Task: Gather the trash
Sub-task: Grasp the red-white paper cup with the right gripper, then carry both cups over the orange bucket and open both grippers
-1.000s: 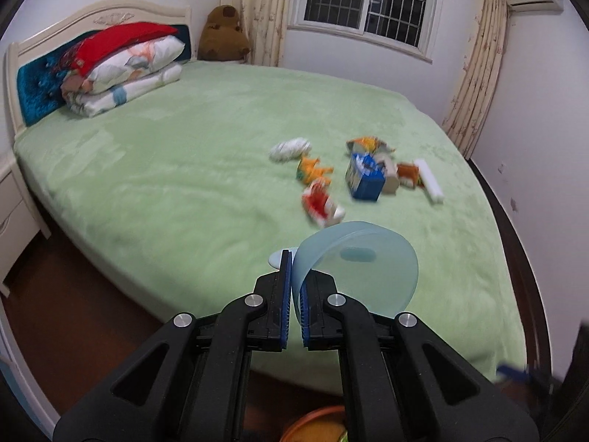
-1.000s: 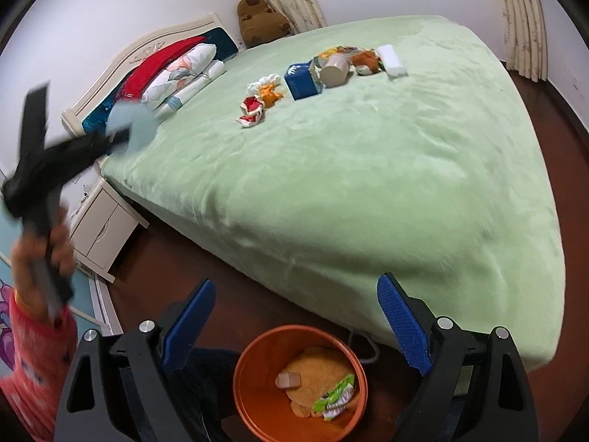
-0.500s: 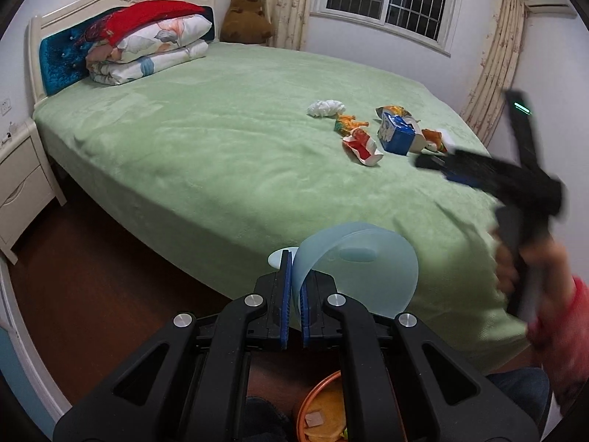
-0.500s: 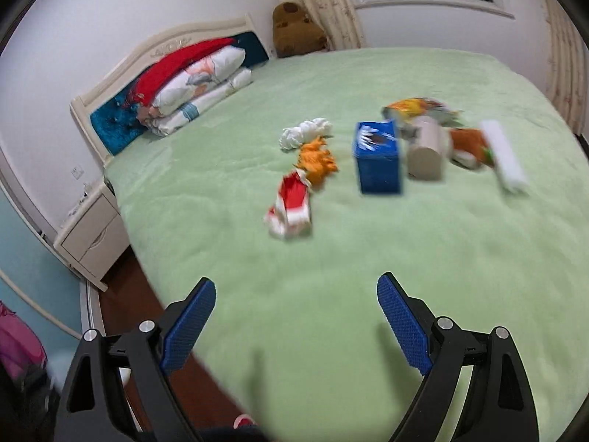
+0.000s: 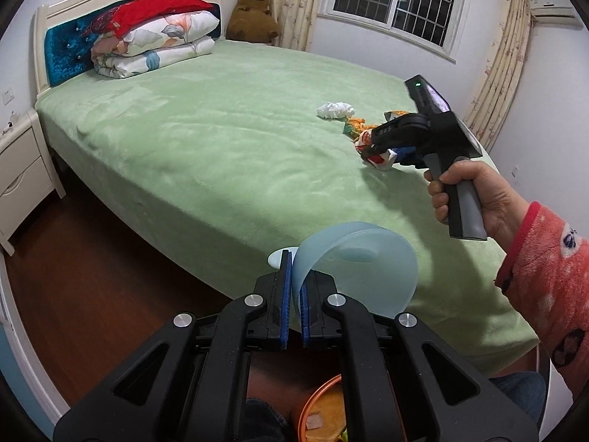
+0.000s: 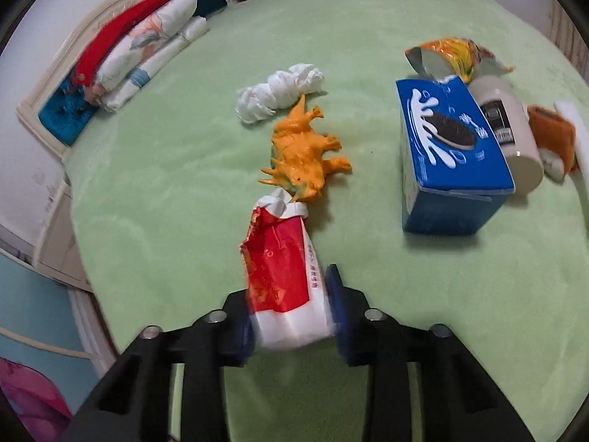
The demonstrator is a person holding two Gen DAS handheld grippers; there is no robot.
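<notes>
While the left gripper (image 5: 293,296) stays clenched on a pale blue translucent plastic lid (image 5: 362,265) above the orange round plastic bin (image 5: 322,410), which already holds some scraps, most litter remains on the green bed (image 6: 368,22). Near its far edge lie a white crumpled tissue (image 6: 279,90), an orange toy dinosaur (image 6: 303,156) and a blue cookie box (image 6: 451,154). Compared with 0.5 s ago, the right gripper (image 6: 291,307) has advanced and narrowed its fingers around the red-and-white wrapper (image 6: 281,269); whether they are fully gripping it I cannot tell.
</notes>
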